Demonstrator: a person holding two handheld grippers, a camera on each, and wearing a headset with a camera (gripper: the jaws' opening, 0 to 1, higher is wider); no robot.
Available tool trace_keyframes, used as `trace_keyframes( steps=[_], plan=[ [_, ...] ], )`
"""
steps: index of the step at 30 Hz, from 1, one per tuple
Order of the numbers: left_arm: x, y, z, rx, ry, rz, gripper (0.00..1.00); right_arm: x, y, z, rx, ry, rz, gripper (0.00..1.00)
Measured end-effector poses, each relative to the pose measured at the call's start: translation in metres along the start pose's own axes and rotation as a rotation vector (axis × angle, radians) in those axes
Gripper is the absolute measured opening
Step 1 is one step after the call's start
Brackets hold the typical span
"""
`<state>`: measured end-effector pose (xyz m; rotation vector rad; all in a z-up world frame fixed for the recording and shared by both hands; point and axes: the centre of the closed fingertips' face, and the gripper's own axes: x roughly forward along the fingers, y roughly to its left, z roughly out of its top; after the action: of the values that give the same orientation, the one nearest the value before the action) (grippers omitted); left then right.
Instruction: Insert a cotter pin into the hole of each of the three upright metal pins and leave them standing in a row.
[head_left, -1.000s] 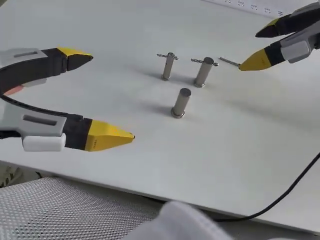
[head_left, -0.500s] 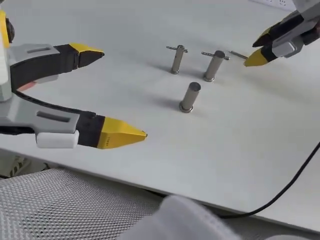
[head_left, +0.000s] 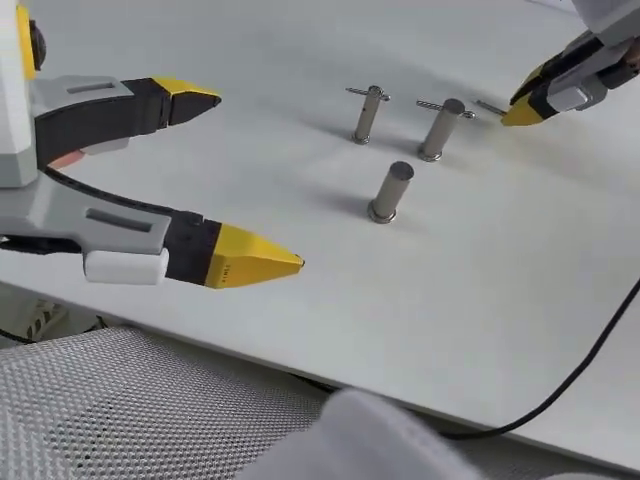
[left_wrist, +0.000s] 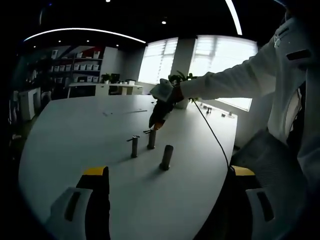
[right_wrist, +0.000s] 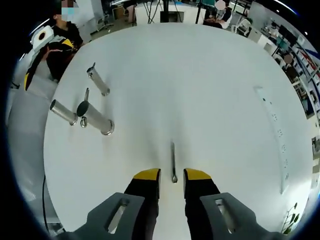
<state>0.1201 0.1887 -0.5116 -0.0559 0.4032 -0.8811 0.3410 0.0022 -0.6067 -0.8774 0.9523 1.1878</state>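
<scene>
Three upright metal pins stand on the white table. The far left pin (head_left: 367, 117) and the far right pin (head_left: 437, 131) each carry a cotter pin through the top. The nearer pin (head_left: 389, 193) is bare. A loose cotter pin (head_left: 489, 107) (right_wrist: 173, 161) lies flat beyond them. My right gripper (head_left: 515, 108) (right_wrist: 172, 176) is low over the table, narrowly open, with that cotter pin's near end between its tips. My left gripper (head_left: 259, 180) (left_wrist: 169, 172) hovers wide open and holds nothing, well short of the bare pin (left_wrist: 165, 157).
A black cable (head_left: 590, 360) crosses the table's near right side. A grey mesh surface (head_left: 130, 410) lies below the table's front edge. The table (head_left: 300, 330) runs bare ahead of my left gripper. A person sits beyond the far end of the table (right_wrist: 62, 35).
My right gripper's jaws have narrowed and now straddle the loose cotter pin's end. The left gripper stays wide open. The head camera has shifted a little.
</scene>
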Motion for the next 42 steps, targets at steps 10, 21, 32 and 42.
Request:
trace_keyframes(
  steps=[10,21,32,42],
  plan=[
    [-0.002,0.001,-0.002,-0.006,0.003,0.004,0.99,-0.001,0.012,-0.001,-0.036,0.025,0.022,0.0],
    [-0.002,0.0,-0.005,-0.005,0.021,0.009,0.95,-0.004,0.013,0.0,-0.112,0.037,0.007,0.0],
    [0.001,0.0,-0.008,-0.002,0.051,0.004,0.93,-0.004,0.003,-0.001,-0.143,0.024,-0.057,0.0],
    [0.006,0.001,0.002,0.03,0.073,0.004,0.91,-0.032,-0.001,0.022,-0.157,-0.128,-0.144,0.0]
  ],
)
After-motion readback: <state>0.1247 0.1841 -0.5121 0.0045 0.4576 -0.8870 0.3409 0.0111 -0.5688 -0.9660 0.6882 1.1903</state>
